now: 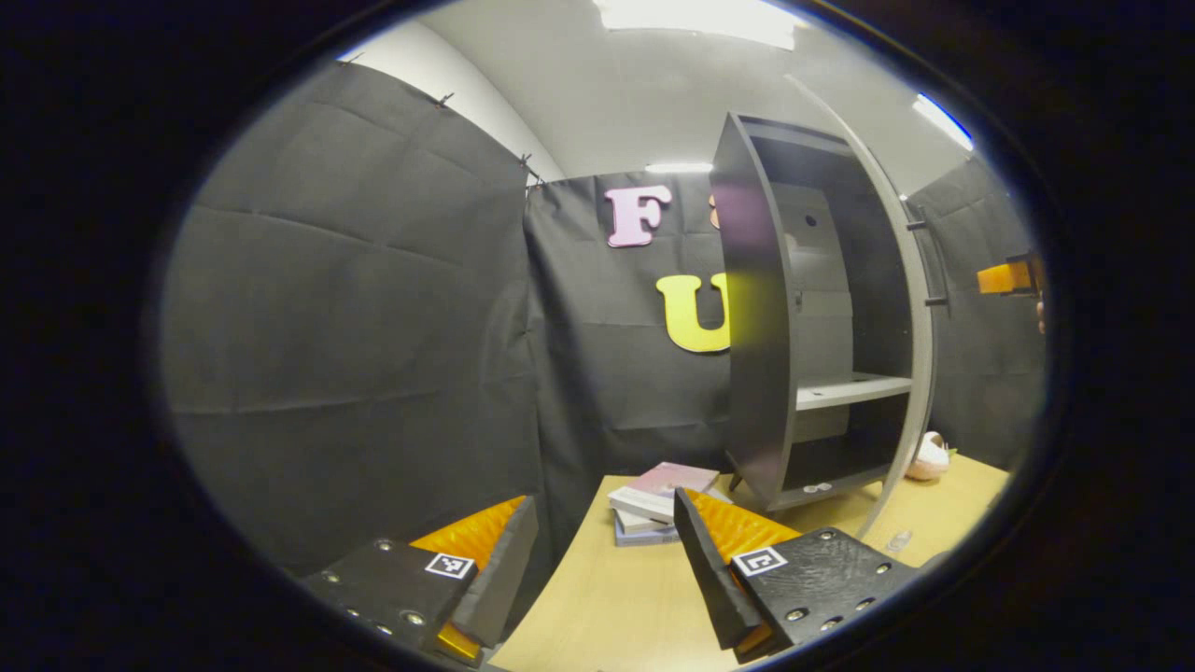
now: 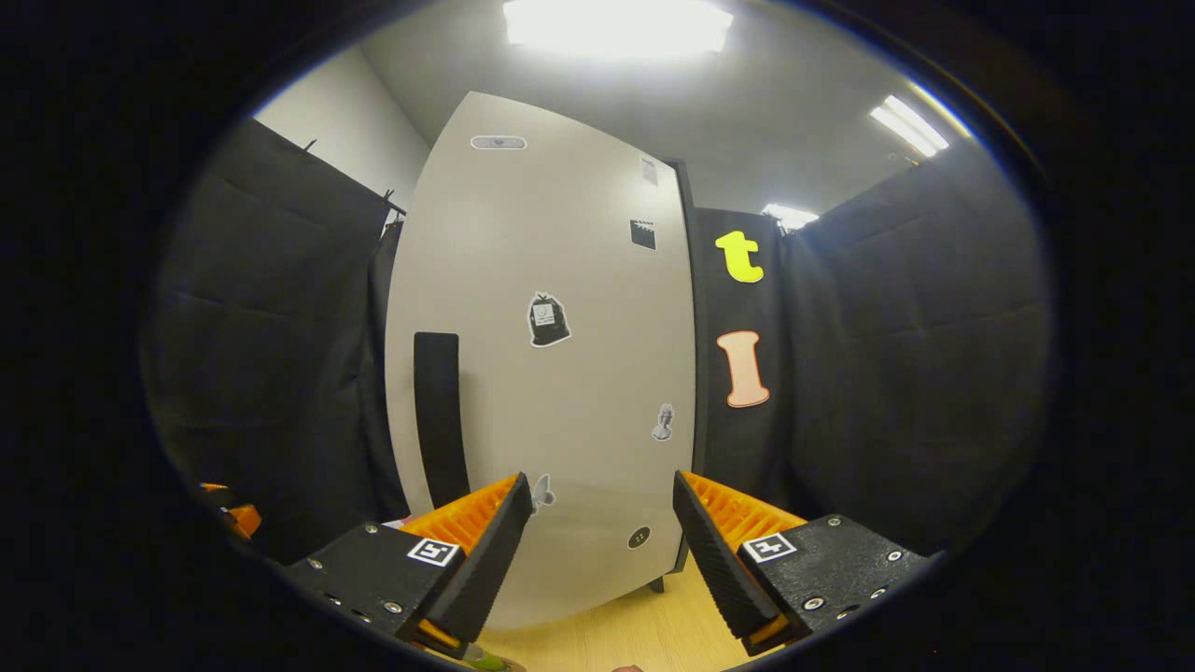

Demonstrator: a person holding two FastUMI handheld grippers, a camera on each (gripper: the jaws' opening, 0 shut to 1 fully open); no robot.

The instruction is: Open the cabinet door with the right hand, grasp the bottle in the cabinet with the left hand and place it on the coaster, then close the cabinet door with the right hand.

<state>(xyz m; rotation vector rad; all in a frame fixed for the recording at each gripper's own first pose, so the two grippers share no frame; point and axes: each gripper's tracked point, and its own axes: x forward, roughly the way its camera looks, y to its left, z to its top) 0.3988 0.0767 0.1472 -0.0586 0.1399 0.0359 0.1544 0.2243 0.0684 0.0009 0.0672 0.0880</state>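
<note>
The dark cabinet [image 1: 756, 308] stands open on the wooden table [image 1: 616, 597], and the inner shelf [image 1: 850, 387] that I see is bare. Its pale door [image 1: 920, 308] is swung out, edge-on to the left gripper view, with a black handle [image 1: 934, 266]. My left gripper [image 1: 605, 509] hangs open, well in front of the cabinet and to its left. The right gripper view faces the door's outer face [image 2: 560, 373] and its handle [image 2: 437, 420]. My right gripper [image 2: 600, 485] is open close before the door, holding nothing. It also shows small at the edge [image 1: 1008, 277].
A stack of books [image 1: 653, 504] lies left of the cabinet's foot. A pinkish round object [image 1: 929, 457] sits behind the door. A small pale flat thing [image 1: 898, 539] lies on the table near the door's foot. Something greenish [image 2: 490, 661] peeks in below the right fingers.
</note>
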